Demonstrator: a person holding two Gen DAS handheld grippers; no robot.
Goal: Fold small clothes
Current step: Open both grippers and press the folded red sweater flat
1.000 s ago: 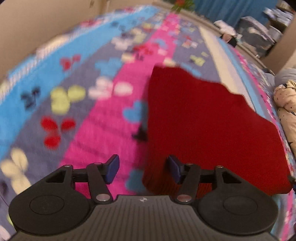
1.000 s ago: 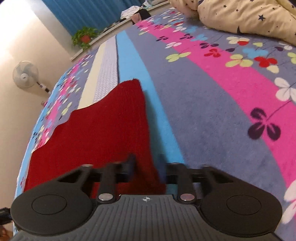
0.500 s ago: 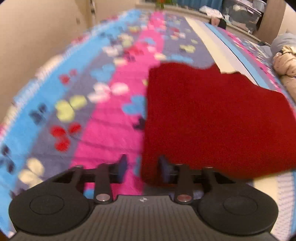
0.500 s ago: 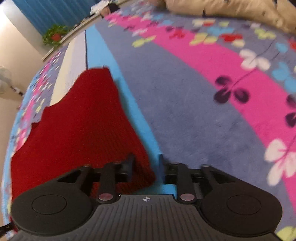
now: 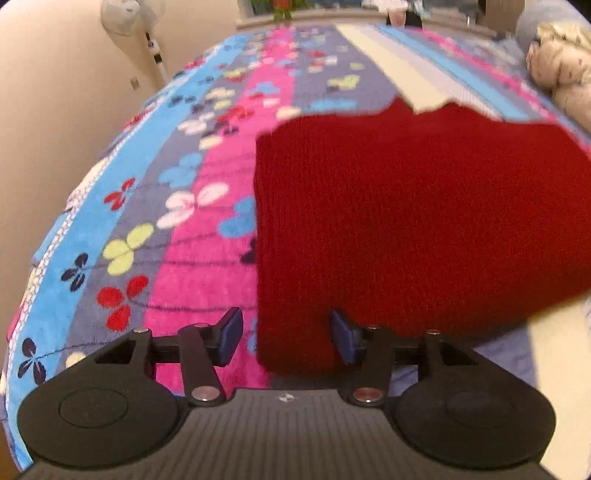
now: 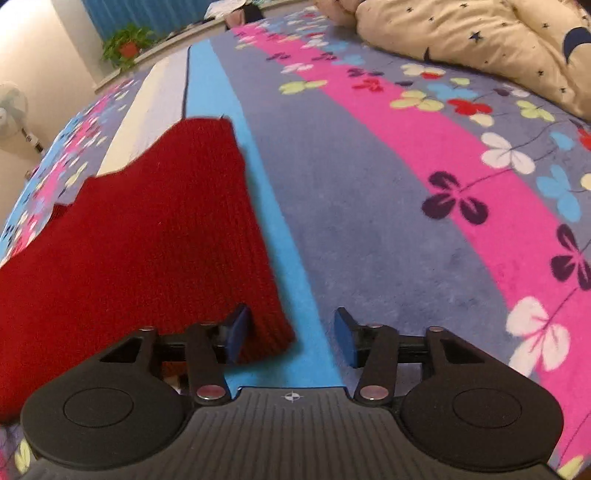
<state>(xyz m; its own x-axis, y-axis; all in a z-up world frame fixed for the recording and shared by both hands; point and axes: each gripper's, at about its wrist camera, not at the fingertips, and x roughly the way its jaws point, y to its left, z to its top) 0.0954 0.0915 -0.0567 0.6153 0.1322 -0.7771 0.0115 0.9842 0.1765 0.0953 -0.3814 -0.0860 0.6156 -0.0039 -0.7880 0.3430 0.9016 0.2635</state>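
A red knit garment (image 5: 406, 221) lies flat on the striped, flowered bedspread (image 5: 177, 236). My left gripper (image 5: 286, 338) straddles the garment's near left corner. Its jaws are opening, and the blue pads stand clear of the cloth on both sides. In the right wrist view the same garment (image 6: 140, 251) spreads to the left over the bedspread (image 6: 388, 192). My right gripper (image 6: 291, 336) hovers at the garment's near right corner. Its jaws are opening too: the corner lies loose beside the left pad, and the right pad is well apart over the blue stripe.
A beige star-print duvet (image 6: 480, 44) is bunched at the far right of the bed, also seen as the duvet (image 5: 561, 70) in the left wrist view. A standing fan (image 5: 125, 18) and a wall border the bed's left edge. A potted plant (image 6: 125, 44) sits beyond the far end.
My right gripper, shut on the garment's right corner a second ago, has spread and let it drop. The left gripper narrowed, then widened again as its view rolled and shifted along the garment's edge.
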